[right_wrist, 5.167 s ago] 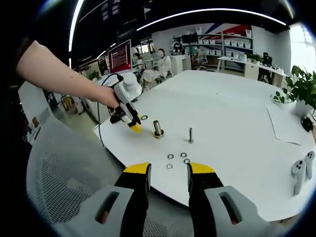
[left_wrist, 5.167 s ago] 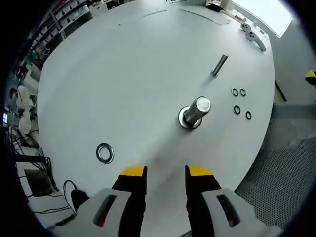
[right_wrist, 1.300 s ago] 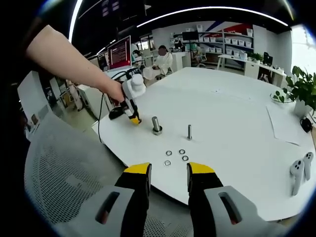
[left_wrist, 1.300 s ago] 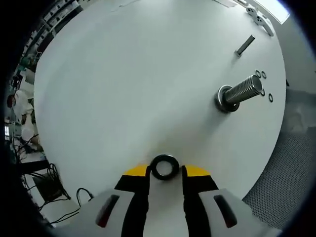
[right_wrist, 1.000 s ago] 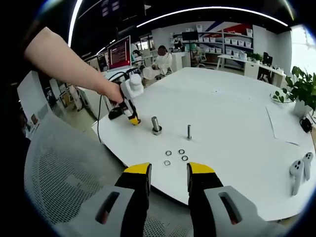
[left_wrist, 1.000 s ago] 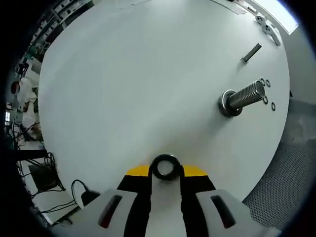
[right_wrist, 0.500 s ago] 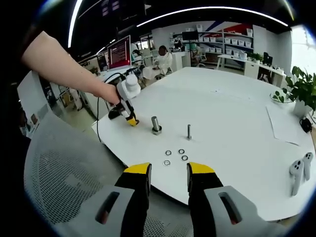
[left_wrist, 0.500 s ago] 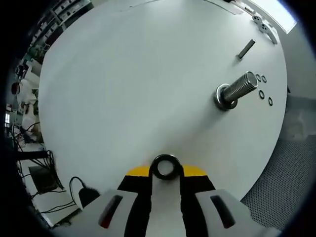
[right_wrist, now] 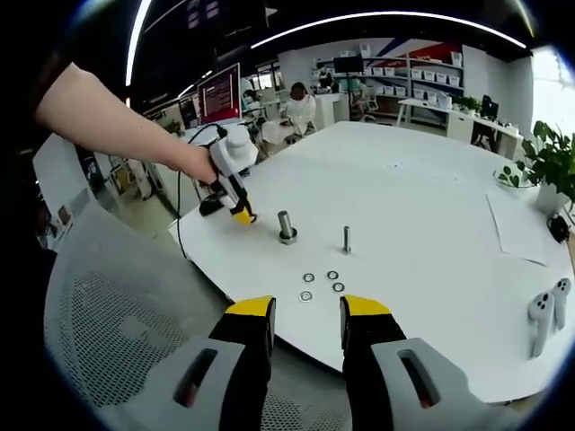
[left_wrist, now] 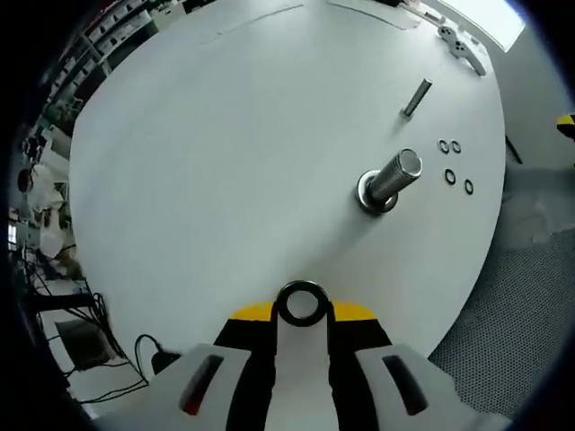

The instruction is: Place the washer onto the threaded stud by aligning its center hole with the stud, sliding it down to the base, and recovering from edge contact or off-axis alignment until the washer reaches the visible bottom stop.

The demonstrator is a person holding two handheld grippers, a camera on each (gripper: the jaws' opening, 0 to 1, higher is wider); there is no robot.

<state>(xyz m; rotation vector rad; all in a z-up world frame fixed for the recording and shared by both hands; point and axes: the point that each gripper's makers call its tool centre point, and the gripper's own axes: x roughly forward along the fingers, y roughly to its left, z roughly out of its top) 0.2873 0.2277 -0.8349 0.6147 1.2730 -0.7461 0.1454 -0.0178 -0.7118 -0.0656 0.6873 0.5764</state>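
- The left gripper [left_wrist: 303, 310] has its yellow-tipped jaws clamped on the washer [left_wrist: 302, 303], held above the white table [left_wrist: 207, 153].
- The threaded stud [left_wrist: 393, 177] stands farther off to the right (four small rings [left_wrist: 454, 163] and a thin bolt [left_wrist: 416, 97] lie beyond it).
- The right gripper [right_wrist: 306, 321] hangs near the table edge, jaws apart, holding nothing.

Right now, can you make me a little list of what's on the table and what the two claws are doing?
left claw: shut on the washer, held above the white table
right claw: open, holding nothing, off the table's near edge
big bolt: standing upright on the table, away from the washer
thin bolt: standing farther off, beyond the big bolt
small rings: four, lying flat beside the big bolt
step left: washer not yet on the big bolt
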